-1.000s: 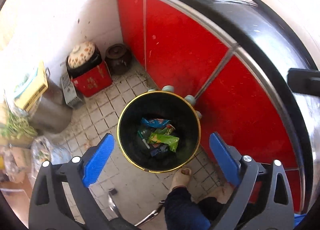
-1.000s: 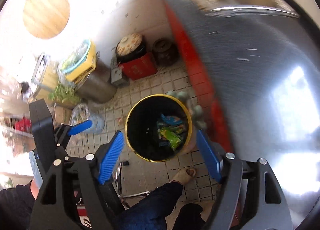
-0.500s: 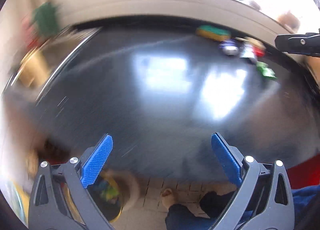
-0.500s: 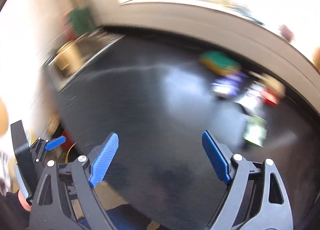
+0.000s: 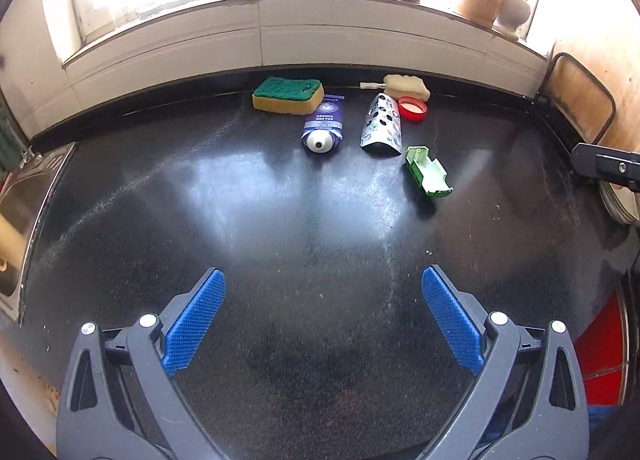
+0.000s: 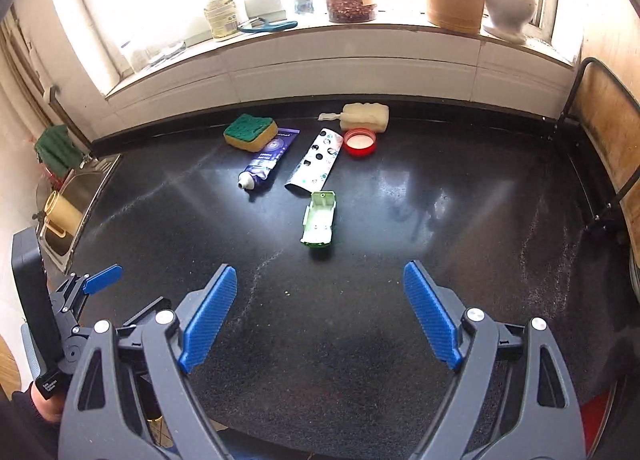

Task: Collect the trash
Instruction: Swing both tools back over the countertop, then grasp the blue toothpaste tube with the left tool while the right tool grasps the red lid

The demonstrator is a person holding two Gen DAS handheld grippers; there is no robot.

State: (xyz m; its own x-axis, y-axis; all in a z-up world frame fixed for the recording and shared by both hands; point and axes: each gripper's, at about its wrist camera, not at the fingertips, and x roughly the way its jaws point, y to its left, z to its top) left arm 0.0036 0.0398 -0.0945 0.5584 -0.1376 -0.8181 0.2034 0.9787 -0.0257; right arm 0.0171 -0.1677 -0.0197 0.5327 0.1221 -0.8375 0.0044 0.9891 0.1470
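Trash lies at the back of a black countertop (image 5: pixel 320 240): a blue squeezed tube (image 5: pixel 323 124) (image 6: pixel 269 159), a spotted white wrapper (image 5: pixel 381 127) (image 6: pixel 317 160), a green plastic case (image 5: pixel 427 171) (image 6: pixel 319 219) and a red lid (image 5: pixel 413 108) (image 6: pixel 360 142). My left gripper (image 5: pixel 323 320) is open and empty above the counter's front. My right gripper (image 6: pixel 320 316) is open and empty, nearest the green case. The left gripper also shows at the left edge of the right wrist view (image 6: pixel 80 292).
A green-topped sponge (image 5: pixel 288 95) (image 6: pixel 250 132) and a pale sponge brush (image 5: pixel 404 86) (image 6: pixel 364 117) lie by the back wall. Bottles and jars stand on the windowsill (image 6: pixel 360 31). A sink (image 6: pixel 76 203) is at the left, a wooden board (image 6: pixel 608 123) at the right.
Both grippers have swung up from the black trash bin on the floor to face the countertop. Both stayed open and empty.
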